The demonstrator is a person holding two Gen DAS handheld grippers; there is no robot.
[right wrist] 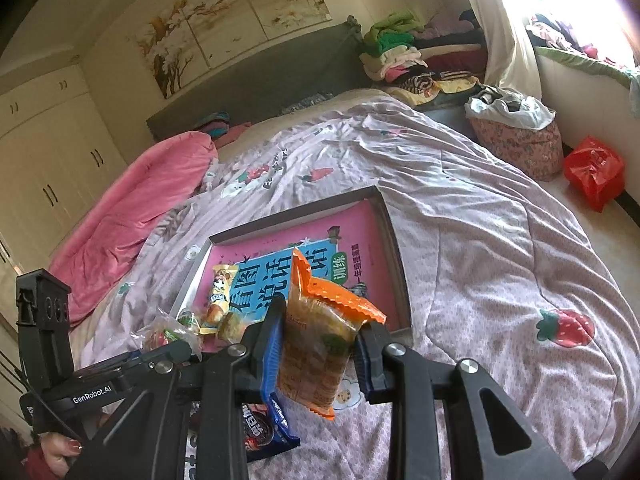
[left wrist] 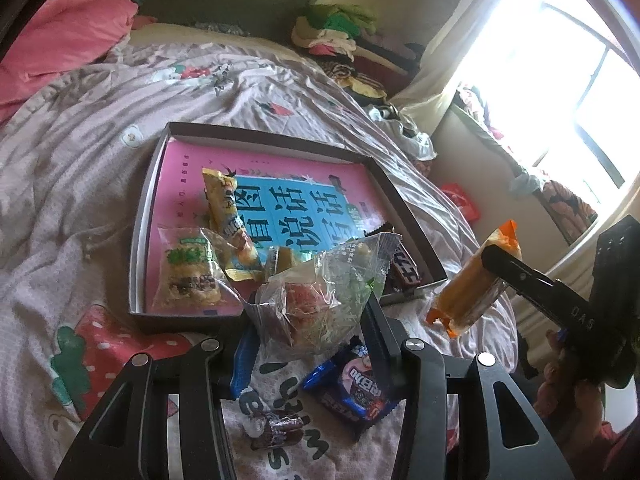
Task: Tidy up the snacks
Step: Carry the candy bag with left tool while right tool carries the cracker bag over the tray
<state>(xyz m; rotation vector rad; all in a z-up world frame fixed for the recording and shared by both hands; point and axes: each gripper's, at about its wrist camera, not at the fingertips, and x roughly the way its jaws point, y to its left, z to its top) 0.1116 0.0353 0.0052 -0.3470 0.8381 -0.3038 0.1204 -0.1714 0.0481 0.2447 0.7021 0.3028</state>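
Both grippers hold snacks above bed.
Left gripper (left wrist: 310, 312) half-open, clamped on clear snack bag (left wrist: 320, 300); right gripper (right wrist: 320, 336) nearly closed, pinching orange pkt (right wrist: 320, 340); tray (left wrist: 140, 240) w/ snacks nearby.

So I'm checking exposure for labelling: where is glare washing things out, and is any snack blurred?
Left wrist view: the window is blown out white; the tray snacks stay sharp. Right wrist view: glare only at the top right corner; the orange packet is crisp.
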